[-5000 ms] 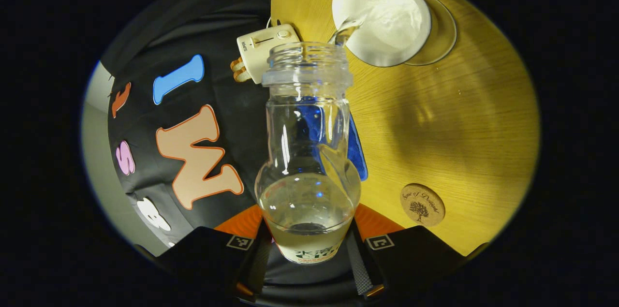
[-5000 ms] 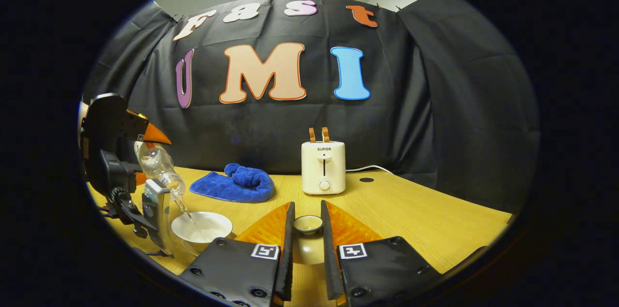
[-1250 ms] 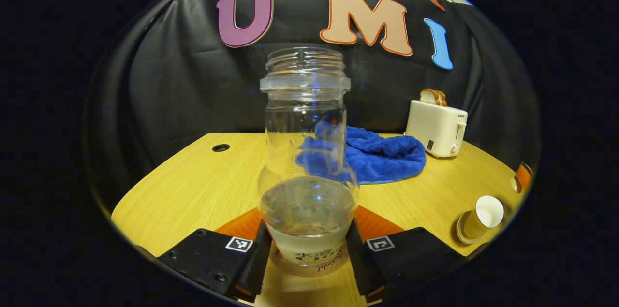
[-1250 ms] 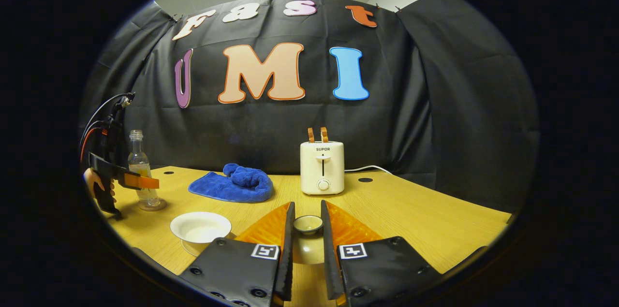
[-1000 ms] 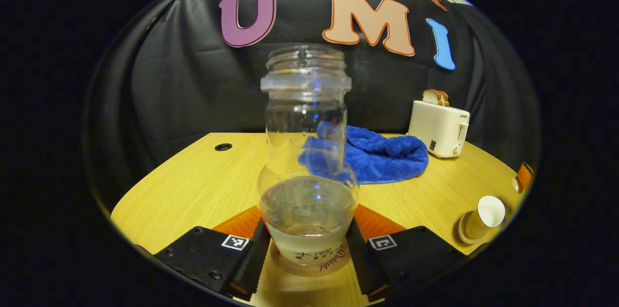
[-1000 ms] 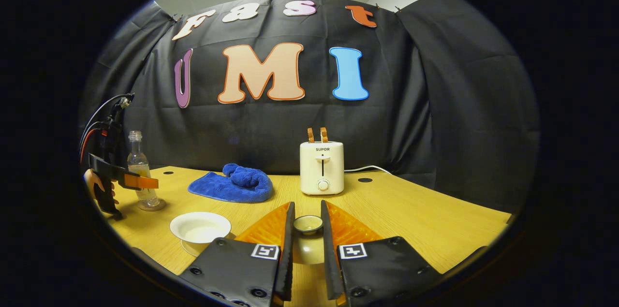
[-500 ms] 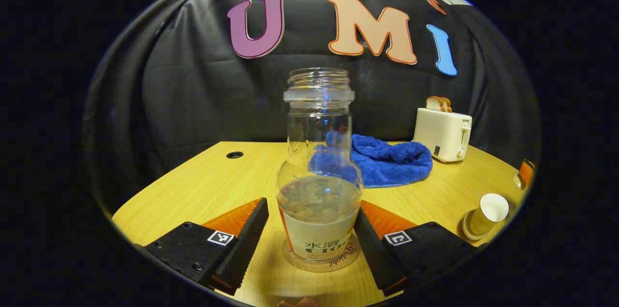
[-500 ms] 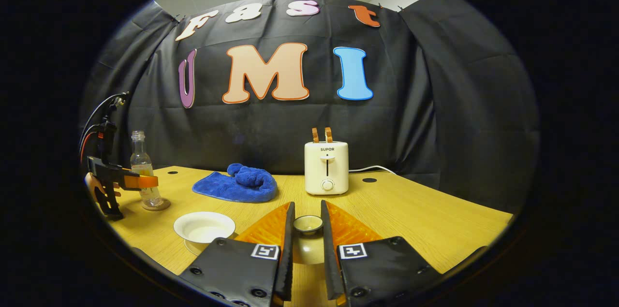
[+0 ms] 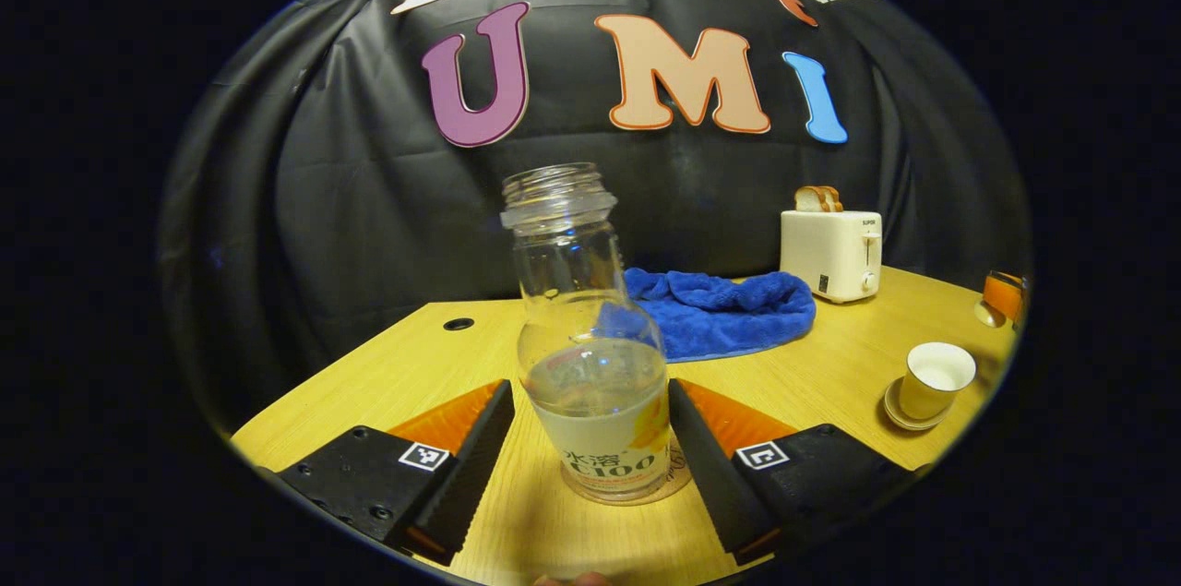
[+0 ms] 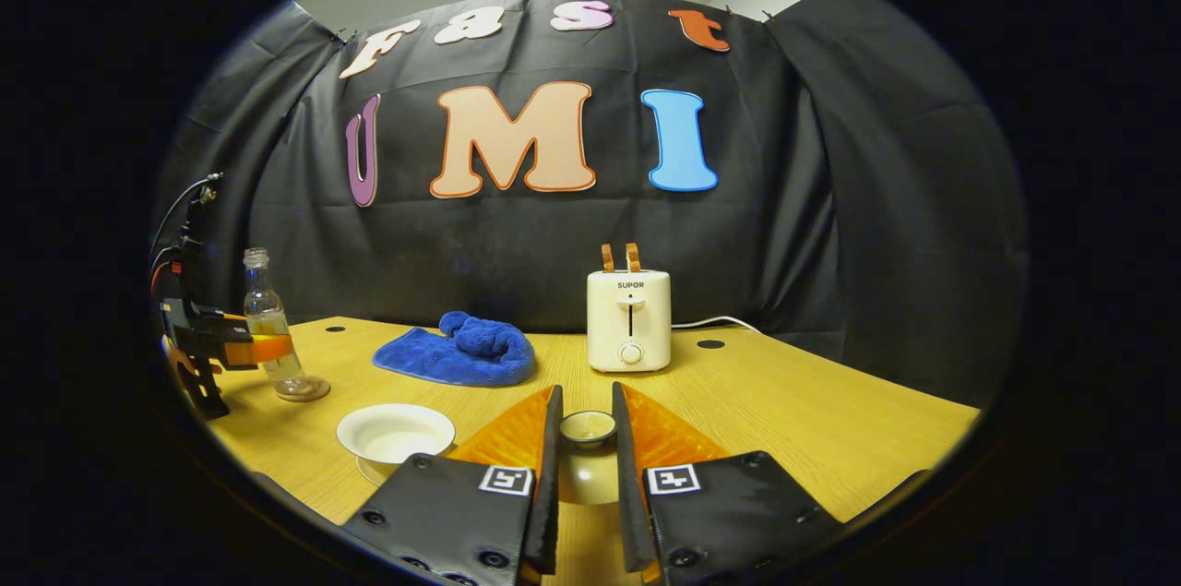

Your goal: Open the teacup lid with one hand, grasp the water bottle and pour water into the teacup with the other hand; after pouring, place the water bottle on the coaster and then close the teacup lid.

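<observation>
clear water bottle (image 9: 590, 355) with white label, centre; blue towel (image 9: 720, 309) and cream toaster (image 9: 830, 254), right; yellow wood-grain table (image 9: 415, 374).

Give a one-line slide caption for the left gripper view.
Open left tongs flank the uncapped water bottle standing on its coaster; uncovered teacup waits right.

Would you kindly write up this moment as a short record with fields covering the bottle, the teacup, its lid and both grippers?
bottle: water bottle upright on the coaster, uncapped, part full
left gripper: left gripper open, fingers either side of the bottle, clear of it
teacup: teacup uncovered on its saucer
lid: teacup lid held off the cup
right gripper: right gripper shut on the lid's knob
background: blue cloth and toaster on the wooden table
remaining: put the lid back on the teacup
</observation>
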`<state>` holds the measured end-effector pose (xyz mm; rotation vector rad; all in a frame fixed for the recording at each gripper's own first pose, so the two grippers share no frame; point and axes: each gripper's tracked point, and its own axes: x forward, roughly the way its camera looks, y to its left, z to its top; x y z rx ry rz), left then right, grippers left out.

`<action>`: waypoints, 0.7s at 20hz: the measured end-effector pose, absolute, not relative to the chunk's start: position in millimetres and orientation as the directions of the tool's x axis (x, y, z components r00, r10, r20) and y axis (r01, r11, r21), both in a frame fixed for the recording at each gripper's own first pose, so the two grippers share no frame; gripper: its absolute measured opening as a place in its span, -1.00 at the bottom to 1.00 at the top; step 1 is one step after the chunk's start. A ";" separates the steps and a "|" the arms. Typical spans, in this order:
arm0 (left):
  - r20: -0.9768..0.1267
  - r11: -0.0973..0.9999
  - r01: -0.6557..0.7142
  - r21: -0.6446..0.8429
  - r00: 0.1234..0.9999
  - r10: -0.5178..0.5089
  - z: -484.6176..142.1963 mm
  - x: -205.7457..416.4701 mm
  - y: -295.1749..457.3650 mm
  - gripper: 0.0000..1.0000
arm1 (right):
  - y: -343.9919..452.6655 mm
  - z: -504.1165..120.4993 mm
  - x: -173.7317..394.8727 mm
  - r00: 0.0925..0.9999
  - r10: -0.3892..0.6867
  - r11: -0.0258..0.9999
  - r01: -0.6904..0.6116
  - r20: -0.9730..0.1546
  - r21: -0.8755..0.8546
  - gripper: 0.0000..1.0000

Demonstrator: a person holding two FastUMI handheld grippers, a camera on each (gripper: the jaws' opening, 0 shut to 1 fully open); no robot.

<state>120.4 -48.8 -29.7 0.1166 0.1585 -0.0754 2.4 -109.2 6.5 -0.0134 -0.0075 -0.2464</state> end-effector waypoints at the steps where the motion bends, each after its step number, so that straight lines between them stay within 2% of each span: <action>1: -0.160 0.990 0.091 0.107 0.984 -0.073 -28.9 121.5 -51.2 0.94 | -109.1 6.6 2.4 0.970 -0.244 0.970 0.244 0.009 -0.012 -0.39; 3: -0.167 0.989 0.095 0.111 0.983 -0.076 -30.3 122.1 -52.7 1.00 | -109.1 6.5 2.8 0.970 -0.244 0.970 0.244 0.010 -0.012 -0.39; 4: -0.168 0.989 0.098 0.114 0.983 -0.078 -30.1 121.7 -53.1 0.94 | -109.3 6.4 2.9 0.970 -0.244 0.970 0.244 0.010 -0.012 -0.39; 10: -0.149 0.989 0.096 0.112 0.986 -0.079 -26.6 117.3 -53.0 0.94 | -108.4 6.4 3.2 0.971 -0.238 0.971 0.238 0.010 -0.011 -0.39; 14: -0.115 0.988 0.098 0.121 0.990 -0.084 -20.8 102.8 -51.1 0.94 | -88.8 5.9 6.9 0.990 -0.144 0.990 0.144 0.003 -0.008 -0.37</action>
